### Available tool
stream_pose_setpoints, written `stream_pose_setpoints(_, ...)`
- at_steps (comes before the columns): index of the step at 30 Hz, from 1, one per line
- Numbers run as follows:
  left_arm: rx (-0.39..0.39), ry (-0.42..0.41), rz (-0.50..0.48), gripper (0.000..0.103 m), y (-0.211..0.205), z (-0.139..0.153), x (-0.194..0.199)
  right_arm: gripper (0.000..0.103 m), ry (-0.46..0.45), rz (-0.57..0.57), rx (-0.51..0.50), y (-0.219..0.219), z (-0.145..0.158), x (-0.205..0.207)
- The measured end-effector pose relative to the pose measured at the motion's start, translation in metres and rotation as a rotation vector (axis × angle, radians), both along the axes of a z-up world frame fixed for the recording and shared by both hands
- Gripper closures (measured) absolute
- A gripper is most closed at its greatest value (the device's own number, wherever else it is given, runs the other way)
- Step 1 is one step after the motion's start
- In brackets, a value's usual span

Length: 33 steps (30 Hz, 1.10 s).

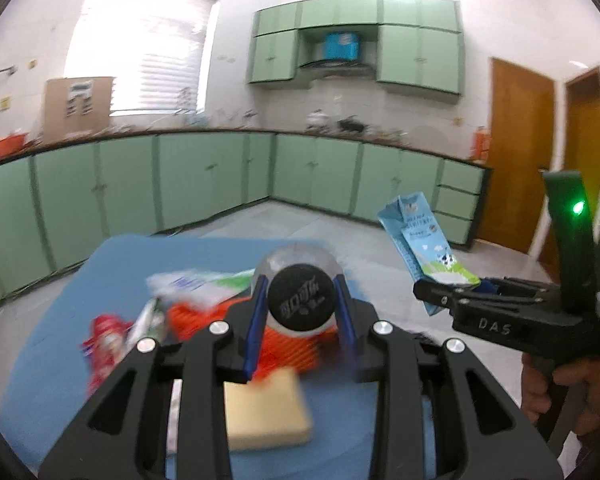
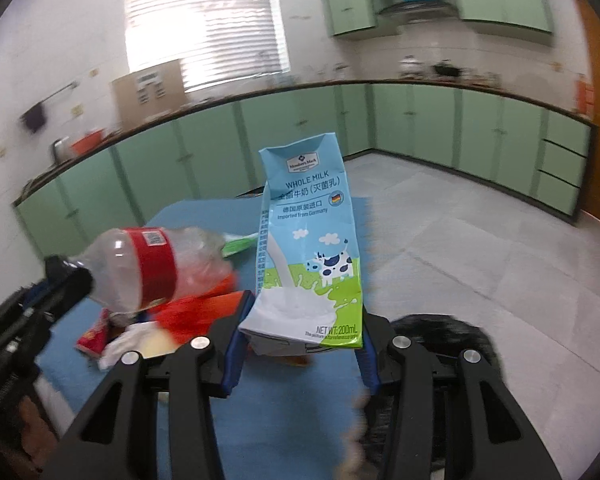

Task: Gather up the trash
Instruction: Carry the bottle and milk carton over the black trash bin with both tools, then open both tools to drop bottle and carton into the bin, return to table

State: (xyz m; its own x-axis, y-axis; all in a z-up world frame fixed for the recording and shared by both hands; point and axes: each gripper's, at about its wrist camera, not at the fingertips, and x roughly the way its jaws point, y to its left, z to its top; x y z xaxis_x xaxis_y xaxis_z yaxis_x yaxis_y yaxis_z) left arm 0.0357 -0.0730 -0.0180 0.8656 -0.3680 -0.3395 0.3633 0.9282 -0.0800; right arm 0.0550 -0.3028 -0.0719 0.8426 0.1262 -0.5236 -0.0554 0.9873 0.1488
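My left gripper [image 1: 300, 300] is shut on a clear plastic bottle [image 1: 300, 276] with a black cap and a red label, held above the blue table [image 1: 100, 280]. The bottle also shows in the right wrist view [image 2: 156, 268]. My right gripper [image 2: 300, 332] is shut on a light-blue whole-milk carton [image 2: 308, 240], held upright above the table; the carton also shows in the left wrist view [image 1: 424, 240] at the right. Under the left gripper lie a red wrapper [image 1: 104, 340], an orange item [image 1: 284, 344], a green-and-white wrapper [image 1: 204, 284] and a yellow sponge [image 1: 264, 412].
Green cabinets [image 1: 180, 176] line the far walls under a countertop. A wooden door [image 1: 520, 152] stands at the right. A black bin or bag [image 2: 440, 332] shows on the tiled floor beside the table in the right wrist view.
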Motion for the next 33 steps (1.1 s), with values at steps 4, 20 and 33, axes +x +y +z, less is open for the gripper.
stream_pose_setpoints(4, -0.007, -0.013, -0.132, 0.073, -0.055, -0.001, 0.013, 0.057, 0.023, -0.119, -0.001, -0.049, -0.006, -0.008)
stream_pose_setpoints(20, 0.031, 0.196, -0.343, 0.072, -0.198, -0.086, 0.105, 0.057, 0.215, -0.316, 0.027, -0.149, -0.086, 0.0)
stream_pose_setpoints(33, 0.064, 0.265, -0.295, 0.053, -0.199, -0.106, 0.138, 0.04, 0.228, -0.34, -0.012, -0.158, -0.085, 0.025)
